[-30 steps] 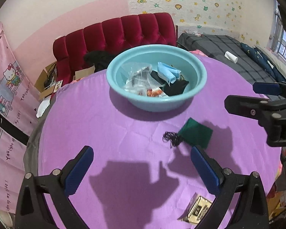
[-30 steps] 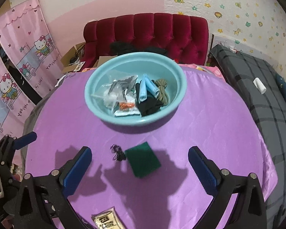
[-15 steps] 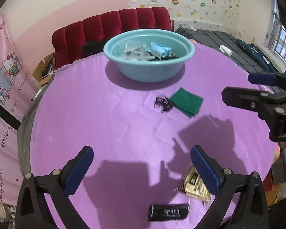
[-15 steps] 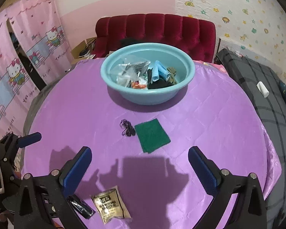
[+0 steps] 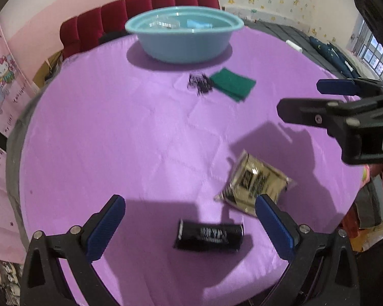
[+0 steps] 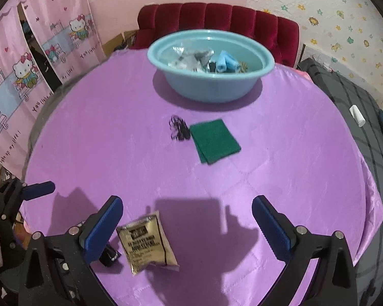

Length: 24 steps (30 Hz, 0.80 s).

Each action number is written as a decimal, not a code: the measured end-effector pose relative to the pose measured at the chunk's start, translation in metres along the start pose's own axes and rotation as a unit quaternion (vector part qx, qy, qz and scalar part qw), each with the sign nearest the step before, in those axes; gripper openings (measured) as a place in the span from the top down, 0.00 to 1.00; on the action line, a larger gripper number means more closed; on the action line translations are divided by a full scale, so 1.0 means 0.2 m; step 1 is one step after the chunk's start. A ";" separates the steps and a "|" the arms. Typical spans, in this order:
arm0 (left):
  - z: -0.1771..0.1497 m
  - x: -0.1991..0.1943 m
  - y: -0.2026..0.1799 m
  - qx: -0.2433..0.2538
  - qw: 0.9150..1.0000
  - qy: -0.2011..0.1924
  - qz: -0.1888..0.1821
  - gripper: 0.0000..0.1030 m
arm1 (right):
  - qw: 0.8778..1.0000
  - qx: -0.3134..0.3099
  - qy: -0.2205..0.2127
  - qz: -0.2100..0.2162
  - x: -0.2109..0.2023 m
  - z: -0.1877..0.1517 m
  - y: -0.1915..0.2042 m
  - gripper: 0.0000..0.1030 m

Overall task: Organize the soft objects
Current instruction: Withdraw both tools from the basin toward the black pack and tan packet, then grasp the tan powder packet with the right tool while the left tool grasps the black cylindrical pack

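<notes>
The pink Hello Kitty curtain (image 6: 25,81) carries slanted script reading "You light up my life!", seen in both wrist views. The right gripper (image 5: 344,107) shows white letters "DA" on its black body in the left wrist view. Print on the gold packet (image 6: 146,242) and the black roll (image 5: 209,234) is too blurred to read.

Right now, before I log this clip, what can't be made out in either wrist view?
- Basin contents: left wrist view sees it side-on, so its near wall hides nearly everything.
- Black roll: right wrist view shows one end only; the right gripper's left finger covers the rest.
- Print on the gold packet and roll: too blurred to read.
- Black tangle beside the green cloth: too small to identify.
</notes>
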<state>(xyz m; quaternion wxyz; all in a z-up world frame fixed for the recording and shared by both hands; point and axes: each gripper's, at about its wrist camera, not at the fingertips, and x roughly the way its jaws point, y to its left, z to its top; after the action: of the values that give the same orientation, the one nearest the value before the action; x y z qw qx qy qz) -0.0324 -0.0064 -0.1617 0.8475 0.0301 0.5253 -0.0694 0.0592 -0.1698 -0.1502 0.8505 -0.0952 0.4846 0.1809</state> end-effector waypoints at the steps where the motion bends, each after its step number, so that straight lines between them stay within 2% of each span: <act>1: -0.01 0.00 -0.01 0.002 1.000 0.005 0.001 0.00 | 1.000 0.003 0.004 0.002 0.01 -0.01 0.00 0.00; 5: -0.05 0.02 -0.02 0.003 1.000 0.018 -0.007 0.00 | 1.000 0.018 0.014 0.010 0.03 -0.04 -0.02 0.00; 10: -0.09 0.09 0.00 -0.016 0.998 0.060 -0.017 0.00 | 0.999 0.024 0.025 0.011 0.05 -0.07 -0.03 0.00; 24: -0.16 0.21 0.01 -0.048 0.992 0.110 -0.032 0.00 | 0.998 0.020 0.052 0.014 0.11 -0.10 -0.04 0.00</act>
<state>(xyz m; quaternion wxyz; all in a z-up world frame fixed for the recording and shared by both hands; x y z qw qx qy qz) -0.0423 -0.0040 -0.2145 0.7824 -0.0200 0.6188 -0.0672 0.0565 -0.1801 -0.1793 0.8234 -0.0801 0.5328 0.1780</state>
